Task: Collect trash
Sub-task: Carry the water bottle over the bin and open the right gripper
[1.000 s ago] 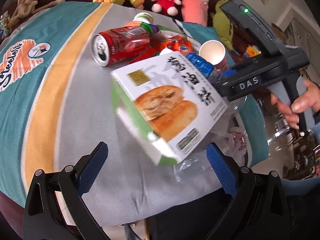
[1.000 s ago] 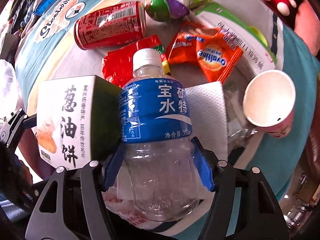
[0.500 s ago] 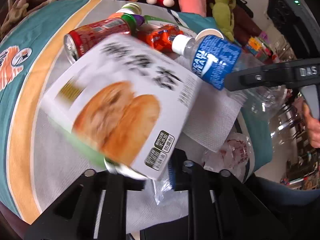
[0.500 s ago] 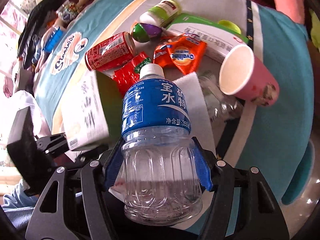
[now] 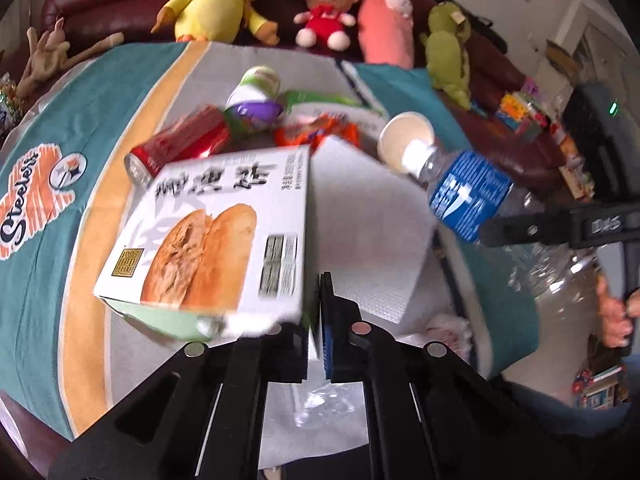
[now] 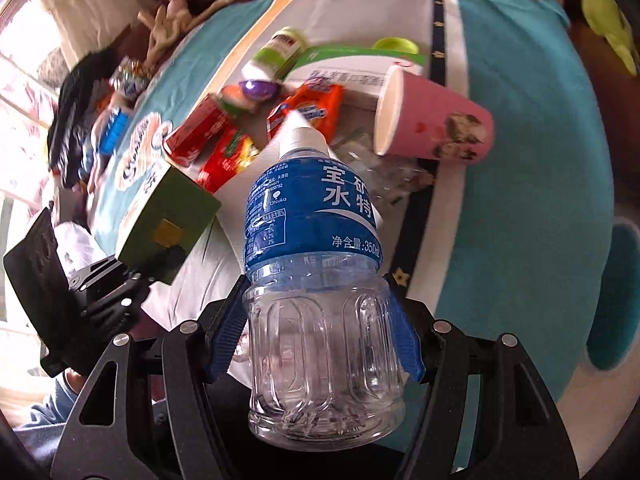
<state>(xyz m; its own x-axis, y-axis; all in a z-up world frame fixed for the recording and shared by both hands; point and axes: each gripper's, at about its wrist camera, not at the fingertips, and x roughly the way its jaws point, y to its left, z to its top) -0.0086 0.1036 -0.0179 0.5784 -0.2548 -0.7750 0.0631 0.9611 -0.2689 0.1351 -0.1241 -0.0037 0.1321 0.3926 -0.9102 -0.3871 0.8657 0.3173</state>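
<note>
Clear plastic, blue-labelled, the bottle (image 6: 320, 312) sits upright between the pads of the right gripper (image 6: 316, 336), whose jaws clasp its ribbed lower body and hold it lifted clear of the tabletop (image 5: 132, 356) near its front edge. Beside it the box (image 5: 216, 236), white-faced with a bread picture and green sides, is pinched by one thin flap or edge in the left gripper (image 5: 318, 320); those jaws have just been closing and now stand clenched almost pad to pad on the cardboard. Both pieces of trash look picked and raised, so the step in hand seems to be carrying them off; the next move probably calls for swinging each toward a bin or bag, which no view shows, while keeping the box's slim hold from slipping. Left on the tabletop are the red can (image 5: 180, 148), the orange wrapper (image 5: 316, 134), the pink cup (image 6: 432, 120), the paper towel (image 5: 368, 232) and a green-capped bottle (image 6: 280, 52). A second ago the left jaws gaped wide with the box lying tilted ahead of them; the right gripper already held the bottle, lower over the litter.
</note>
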